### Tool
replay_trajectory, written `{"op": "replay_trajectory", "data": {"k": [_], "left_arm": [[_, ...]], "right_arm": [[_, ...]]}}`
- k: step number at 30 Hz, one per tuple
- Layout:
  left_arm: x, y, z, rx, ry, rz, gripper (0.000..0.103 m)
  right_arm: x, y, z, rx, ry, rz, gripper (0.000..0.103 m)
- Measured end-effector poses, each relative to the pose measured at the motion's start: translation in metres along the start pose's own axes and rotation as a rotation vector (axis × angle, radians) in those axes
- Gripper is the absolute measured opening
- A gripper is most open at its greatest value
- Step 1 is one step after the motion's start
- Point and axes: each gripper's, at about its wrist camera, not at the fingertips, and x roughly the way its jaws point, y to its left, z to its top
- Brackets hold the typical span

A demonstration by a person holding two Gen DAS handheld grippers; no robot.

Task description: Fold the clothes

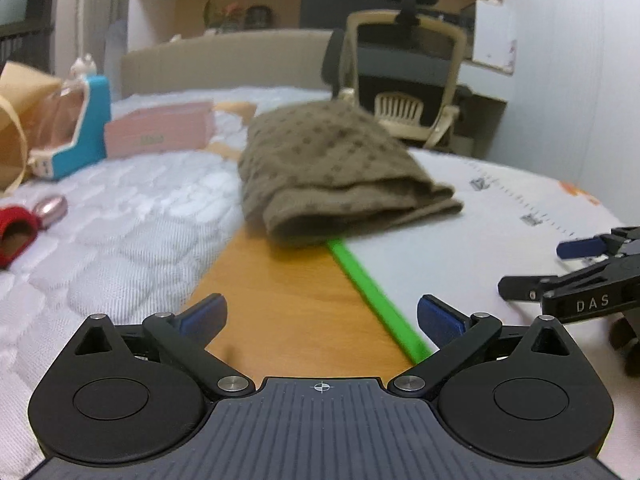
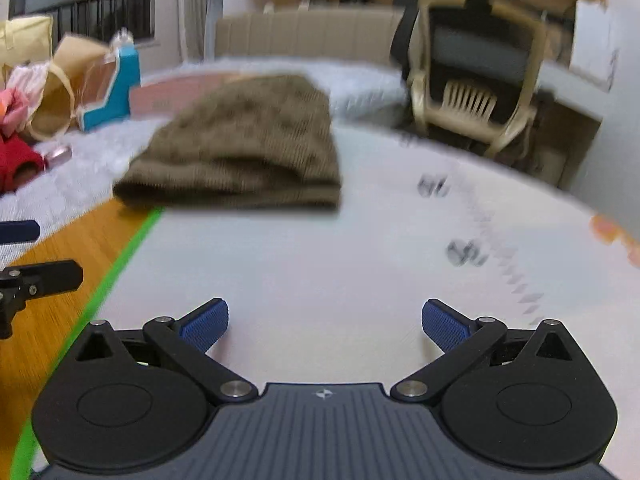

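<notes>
A brown dotted garment [image 1: 332, 168] lies folded in a thick bundle on the white mat [image 1: 460, 216], its near edge over the green stripe [image 1: 372, 288]. The right wrist view shows the same garment [image 2: 248, 152] ahead and a little left. My left gripper [image 1: 320, 320] is open over the wooden board [image 1: 280, 300], short of the garment, with nothing between its fingers. My right gripper [image 2: 324, 320] is open above the white mat [image 2: 320, 260], also empty. Each gripper shows at the edge of the other's view: the right gripper [image 1: 568, 268], the left gripper [image 2: 24, 256].
On the quilted bed [image 1: 120, 232] to the left lie a red garment [image 1: 12, 236], a pink box [image 1: 160, 132], a blue-and-clear bag [image 1: 76, 128] and a tan tote [image 1: 16, 120]. A beige office chair [image 1: 404, 80] stands behind the mat.
</notes>
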Motion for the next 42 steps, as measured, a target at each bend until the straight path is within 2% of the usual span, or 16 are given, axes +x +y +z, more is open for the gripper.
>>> {"op": "replay_trajectory", "data": {"k": [5,10,42], "left_arm": [[0.0049,-0.0022,-0.0017,0.022,0.022,0.000,0.103],[0.0110,0.0040,-0.0011,-0.020,0.065,0.008,0.103],[0.0092,0.0063,-0.0008,-0.020,0.048,-0.013,0.103]], "right_arm": [[-0.0003,-0.0021,-0.0034,0.013,0.005,0.009,0.103],[0.0005,-0.0017,-0.0037,0.014,0.003,0.010,0.103],[0.0007,-0.0030,-0.0032,0.016,0.003,0.012,0.103]]}}
